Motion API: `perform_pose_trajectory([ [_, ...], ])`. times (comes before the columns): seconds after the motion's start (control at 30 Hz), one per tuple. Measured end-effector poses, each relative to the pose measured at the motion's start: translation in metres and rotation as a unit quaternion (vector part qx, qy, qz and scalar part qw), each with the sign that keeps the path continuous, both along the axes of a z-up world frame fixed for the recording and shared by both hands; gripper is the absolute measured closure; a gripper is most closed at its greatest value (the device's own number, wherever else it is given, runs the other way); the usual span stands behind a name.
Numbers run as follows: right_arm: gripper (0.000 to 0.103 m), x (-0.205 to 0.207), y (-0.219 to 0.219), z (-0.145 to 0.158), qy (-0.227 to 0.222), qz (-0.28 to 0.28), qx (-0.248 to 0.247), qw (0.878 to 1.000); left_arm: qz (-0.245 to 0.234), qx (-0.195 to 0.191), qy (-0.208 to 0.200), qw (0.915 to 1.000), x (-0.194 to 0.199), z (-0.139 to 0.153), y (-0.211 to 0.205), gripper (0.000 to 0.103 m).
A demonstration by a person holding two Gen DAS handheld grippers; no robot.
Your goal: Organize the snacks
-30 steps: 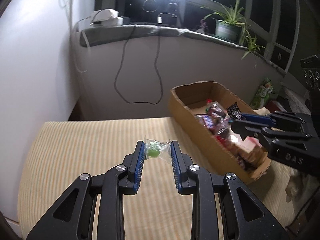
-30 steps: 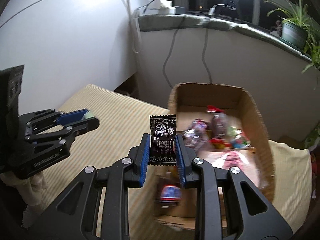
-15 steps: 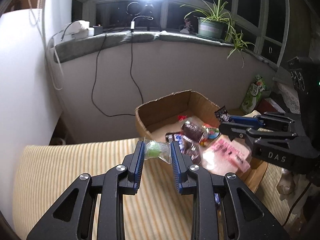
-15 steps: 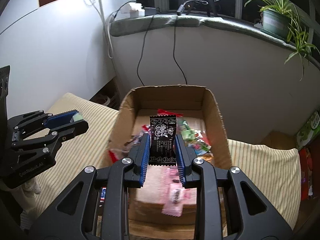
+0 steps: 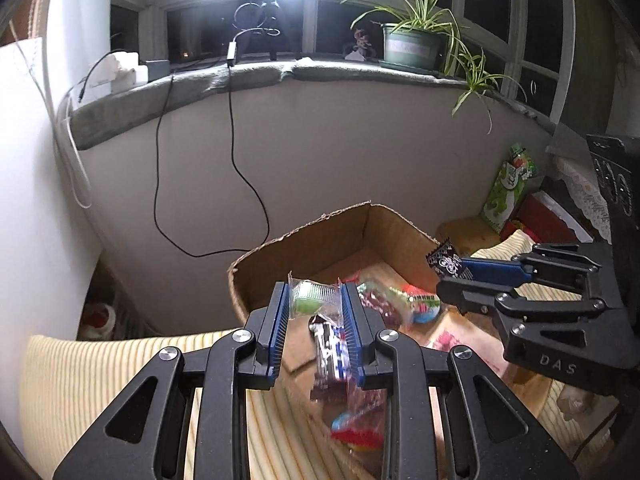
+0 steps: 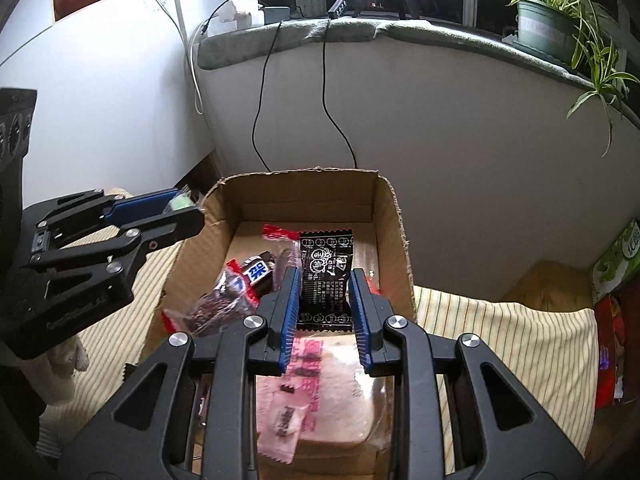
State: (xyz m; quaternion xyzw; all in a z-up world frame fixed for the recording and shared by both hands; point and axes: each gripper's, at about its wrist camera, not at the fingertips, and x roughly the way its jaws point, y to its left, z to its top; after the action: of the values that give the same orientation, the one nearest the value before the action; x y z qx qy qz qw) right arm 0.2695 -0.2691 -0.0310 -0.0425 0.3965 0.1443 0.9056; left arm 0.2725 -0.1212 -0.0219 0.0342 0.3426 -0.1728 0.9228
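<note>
My left hand-held gripper (image 5: 313,316) clamped on green candy (image 5: 310,303) at box (image 6: 390,216) edge, my right hand-held gripper (image 6: 323,304) pinching black packet (image 6: 326,276) above box's snacks (image 6: 240,292), striped desk (image 6: 500,336) beneath.

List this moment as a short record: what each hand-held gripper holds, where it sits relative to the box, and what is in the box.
left hand-held gripper: shut on clear packet with green candy, at the box's left wall
right hand-held gripper: shut on black sachet, above the box interior
cardboard box: open-topped, on striped cloth
box contents: pink packet, chocolate bar, other wrapped snacks
</note>
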Motion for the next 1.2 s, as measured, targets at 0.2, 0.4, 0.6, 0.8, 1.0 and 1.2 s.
perform_pose_trajectory([
  [0.2, 0.077, 0.007, -0.005, -0.003, 0.006, 0.001, 0.001, 1.0, -0.003, 0.003, 0.003, 1.0, 0.011, -0.005, -0.008, 0.078],
  [0.4, 0.077, 0.009, -0.007, -0.005, 0.011, 0.0, 0.003, 1.0, -0.008, 0.004, 0.005, 0.9999, 0.014, -0.006, -0.012, 0.077],
  [0.6, 0.062, 0.008, -0.011, -0.006, 0.013, -0.005, 0.008, 1.0, -0.008, 0.005, 0.002, 1.0, 0.009, -0.003, -0.011, 0.074],
  [0.8, 0.054, -0.007, -0.009, 0.003, 0.002, -0.005, 0.007, 1.0, -0.009, -0.002, -0.004, 0.9999, -0.004, 0.007, -0.008, 0.072],
  [1.0, 0.054, -0.025, -0.008, 0.01, -0.002, -0.005, 0.013, 1.0, -0.009, -0.006, -0.015, 0.9998, -0.022, 0.019, -0.004, 0.072],
  [1.2, 0.053, -0.049, -0.007, 0.021, -0.014, -0.008, 0.021, 1.0, -0.009, -0.014, -0.027, 0.9995, -0.049, 0.031, 0.002, 0.072],
])
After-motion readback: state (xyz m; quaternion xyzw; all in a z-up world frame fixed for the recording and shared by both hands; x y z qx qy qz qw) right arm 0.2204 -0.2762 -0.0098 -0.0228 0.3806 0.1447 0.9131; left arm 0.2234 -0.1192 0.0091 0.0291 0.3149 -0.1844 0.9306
